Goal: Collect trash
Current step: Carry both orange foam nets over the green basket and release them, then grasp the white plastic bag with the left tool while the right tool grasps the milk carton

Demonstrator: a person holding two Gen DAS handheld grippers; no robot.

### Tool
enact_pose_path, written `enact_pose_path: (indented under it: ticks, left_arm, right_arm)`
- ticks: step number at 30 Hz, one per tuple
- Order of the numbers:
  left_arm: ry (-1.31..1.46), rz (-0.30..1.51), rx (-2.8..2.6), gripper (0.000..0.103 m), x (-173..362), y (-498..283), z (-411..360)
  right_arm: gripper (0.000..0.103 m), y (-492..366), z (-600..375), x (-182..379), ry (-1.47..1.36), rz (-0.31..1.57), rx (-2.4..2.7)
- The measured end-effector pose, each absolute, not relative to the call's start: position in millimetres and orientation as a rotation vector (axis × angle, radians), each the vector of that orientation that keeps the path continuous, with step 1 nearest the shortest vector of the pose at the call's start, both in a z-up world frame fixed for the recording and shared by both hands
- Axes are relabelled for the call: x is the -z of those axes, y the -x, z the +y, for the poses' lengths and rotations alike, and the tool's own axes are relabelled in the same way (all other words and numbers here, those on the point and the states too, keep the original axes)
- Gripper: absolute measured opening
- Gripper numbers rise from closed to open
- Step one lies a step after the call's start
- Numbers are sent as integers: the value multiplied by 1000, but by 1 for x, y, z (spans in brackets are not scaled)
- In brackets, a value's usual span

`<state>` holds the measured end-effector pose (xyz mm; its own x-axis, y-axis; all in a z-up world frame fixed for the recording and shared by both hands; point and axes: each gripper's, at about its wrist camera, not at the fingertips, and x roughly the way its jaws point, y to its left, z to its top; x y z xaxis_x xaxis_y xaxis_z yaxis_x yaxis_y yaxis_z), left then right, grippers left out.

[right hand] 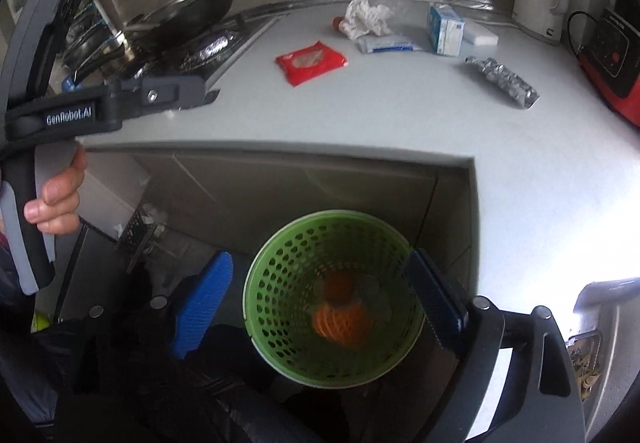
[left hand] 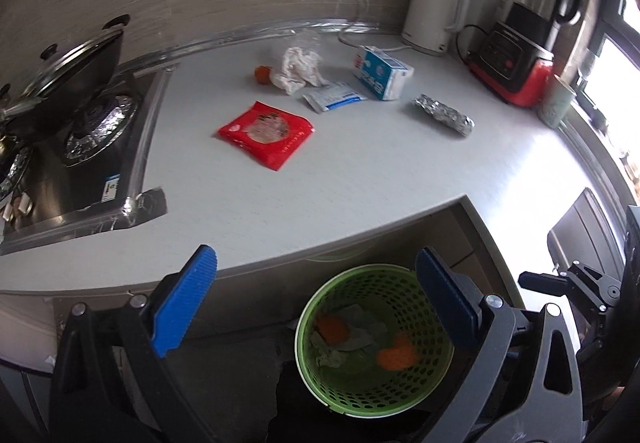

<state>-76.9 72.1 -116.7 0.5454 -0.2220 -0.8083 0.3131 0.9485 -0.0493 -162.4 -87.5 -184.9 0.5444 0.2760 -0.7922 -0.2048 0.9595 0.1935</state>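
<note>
A green perforated bin (left hand: 374, 339) stands on the floor below the counter edge; it also shows in the right wrist view (right hand: 334, 299). It holds orange scraps and crumpled paper. On the white counter (left hand: 360, 179) lie a red packet (left hand: 266, 131), a crumpled tissue (left hand: 298, 69), a small orange piece (left hand: 262, 75), a white-blue sachet (left hand: 334, 97), a blue-white carton (left hand: 382, 71) and a foil roll (left hand: 444, 115). My left gripper (left hand: 316, 303) is open and empty above the bin's near side. My right gripper (right hand: 324, 303) is open and empty over the bin.
A stove with a lidded pan (left hand: 68, 71) is at the left. A white kettle (left hand: 434, 13) and a red-black blender (left hand: 524, 31) stand at the back right. A green cup (left hand: 556, 105) is by the window. The counter forms an L around the bin.
</note>
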Motion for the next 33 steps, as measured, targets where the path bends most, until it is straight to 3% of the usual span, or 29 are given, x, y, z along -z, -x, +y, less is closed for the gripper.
enact_pose_path:
  ticks: [7, 20, 33]
  left_arm:
    - [-70, 928, 277, 95, 108, 71, 84]
    - [-57, 925, 262, 95, 103, 45, 89]
    - [-97, 900, 326, 95, 107, -46, 67]
  right_arm:
    - [100, 157, -106, 161, -94, 874, -202]
    - [101, 139, -133, 146, -137, 829, -79]
    - [101, 74, -162, 132, -202, 790, 43]
